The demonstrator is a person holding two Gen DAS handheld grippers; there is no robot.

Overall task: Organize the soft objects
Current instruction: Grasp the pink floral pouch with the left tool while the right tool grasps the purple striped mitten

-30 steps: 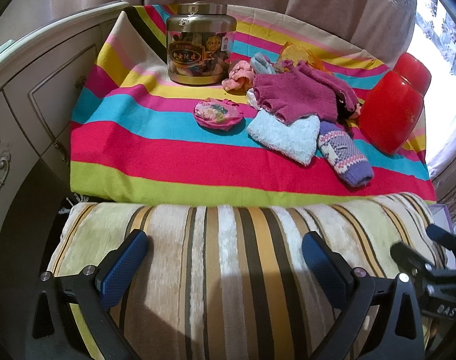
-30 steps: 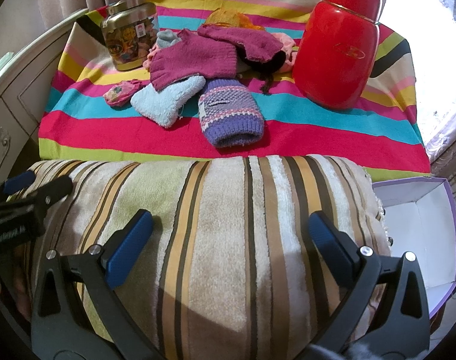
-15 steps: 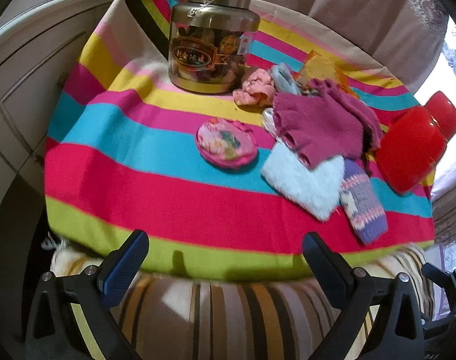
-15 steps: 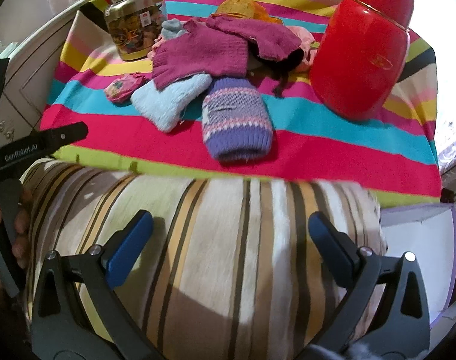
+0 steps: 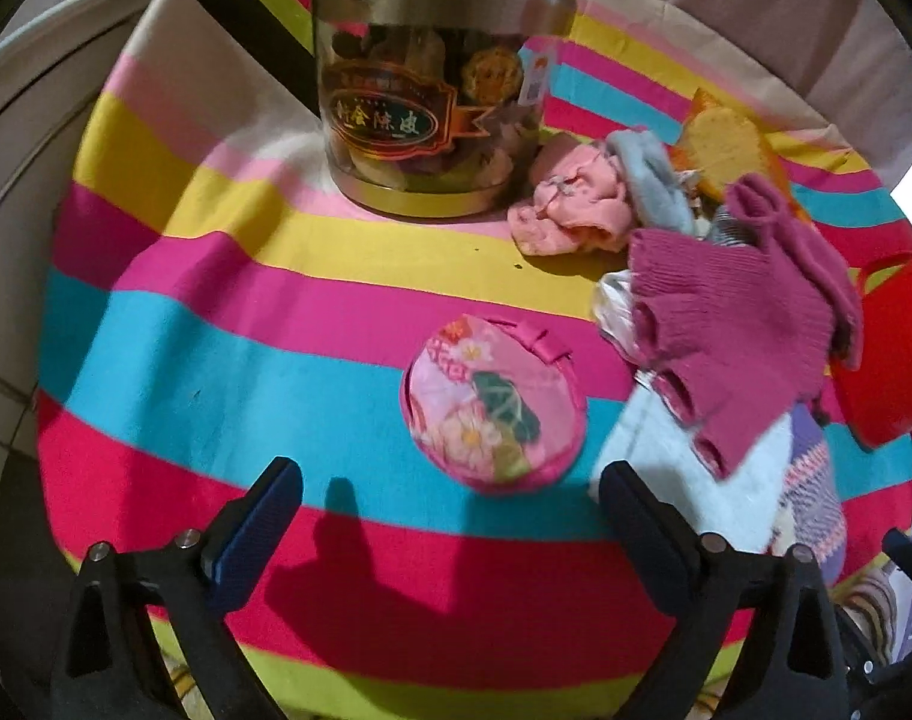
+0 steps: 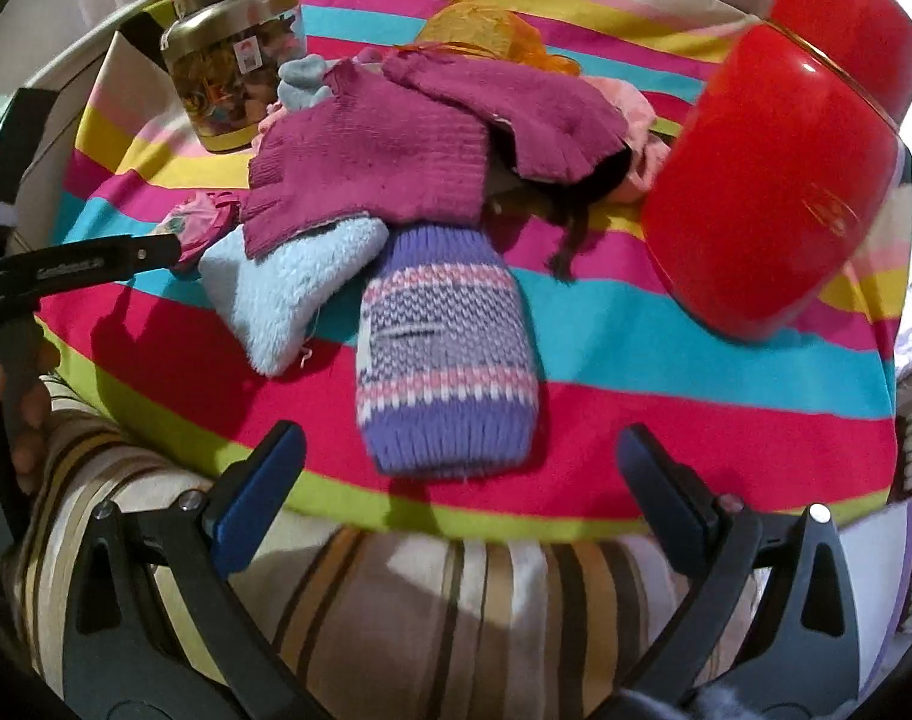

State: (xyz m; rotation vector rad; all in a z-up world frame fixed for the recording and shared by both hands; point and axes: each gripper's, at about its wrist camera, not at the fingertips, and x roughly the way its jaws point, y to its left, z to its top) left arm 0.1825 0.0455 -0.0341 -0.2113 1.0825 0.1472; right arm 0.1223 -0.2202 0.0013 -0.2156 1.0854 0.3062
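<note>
Left wrist view: left gripper [image 5: 450,510] has fingers spread wide w/ nothing between them, hovering over the near edge of the desk, which is covered by a striped cloth [image 5: 216,360] (pink, cyan, yellow, lime bands). Round pink floral pouch [image 5: 492,405] lies flat just ahead of the fingers, roughly mid-desk; looks padded, light, w/ a small bow tab at its top edge, prob. best pinched at the rim. Behind it toward the far edge stands a clear jar [image 5: 432,102] w/ metal lid and base, rigid. Beside the jar, a crumpled pink fabric piece [image 5: 570,210]. Toward the right edge: magenta fingerless glove [image 5: 726,324], ribbed knit, floppy, lying over a fluffy pale-blue sock [image 5: 684,468]. Right wrist view: right gripper [image 6: 456,480] is likewise fully open and empty, at the near edge over a striped plush cushion [image 6: 396,600]. Directly ahead lies a purple knit mitten [image 6: 444,354] w/ pink/white bands, thick and soft, light; judged easiest to take across its near cuff end, fabric will compress and drape. Pale-blue sock sits left of it, partly under the magenta glove. Glossy red container [image 6: 768,180] near the right edge, hard and smooth. An orange mesh piece [image 6: 486,30] sits by the far edge.
</note>
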